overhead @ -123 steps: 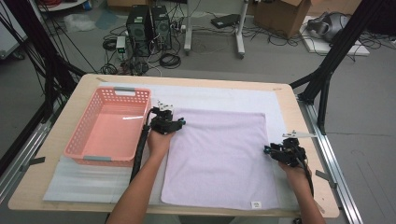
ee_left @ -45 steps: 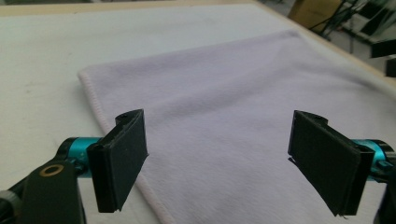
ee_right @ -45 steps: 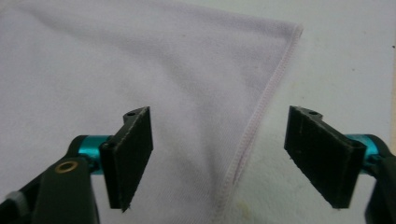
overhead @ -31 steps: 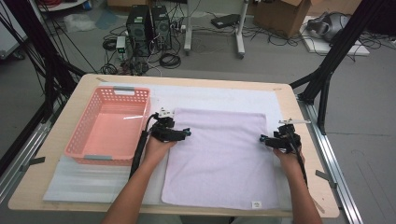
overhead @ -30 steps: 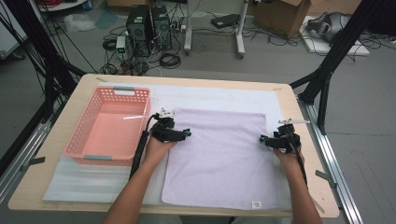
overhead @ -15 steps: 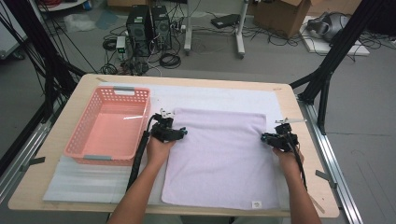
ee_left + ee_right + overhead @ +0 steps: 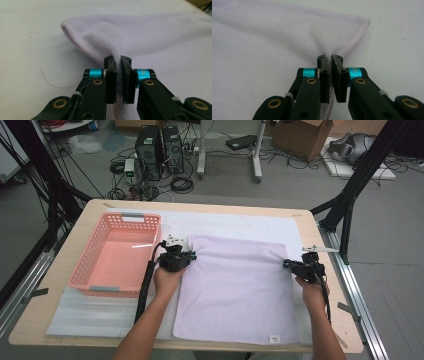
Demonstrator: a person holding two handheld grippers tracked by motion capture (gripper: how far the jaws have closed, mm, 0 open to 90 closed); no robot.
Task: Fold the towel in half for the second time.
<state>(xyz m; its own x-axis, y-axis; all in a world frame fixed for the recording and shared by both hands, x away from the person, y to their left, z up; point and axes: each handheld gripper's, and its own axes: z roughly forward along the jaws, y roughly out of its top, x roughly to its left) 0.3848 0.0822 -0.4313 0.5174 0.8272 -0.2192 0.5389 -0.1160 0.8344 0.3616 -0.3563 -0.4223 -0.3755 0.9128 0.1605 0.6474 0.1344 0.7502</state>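
- Your left gripper [image 7: 118, 62] and right gripper [image 7: 329, 60] are each clamped on a side hem of the lilac towel [image 7: 235, 285], near its far corners, as it lies flat on the white mat [image 7: 235, 222] beside the pink basket [image 7: 117, 255].
- Each pinch holds only a thin fold of hem; a quick lift could, in my judgement, pull the cloth out of one pair of jaws and drop that corner.
- Raise one hand ahead of the other and the towel will likely skew, so any fold lands crooked.
- Your left forearm [image 7: 150, 320] lies along the towel's near-left edge and could drag it.
- How deep the hem sits between the jaws is hard to make out.
- The small tag [image 7: 274, 338] at the near edge is too small to read.
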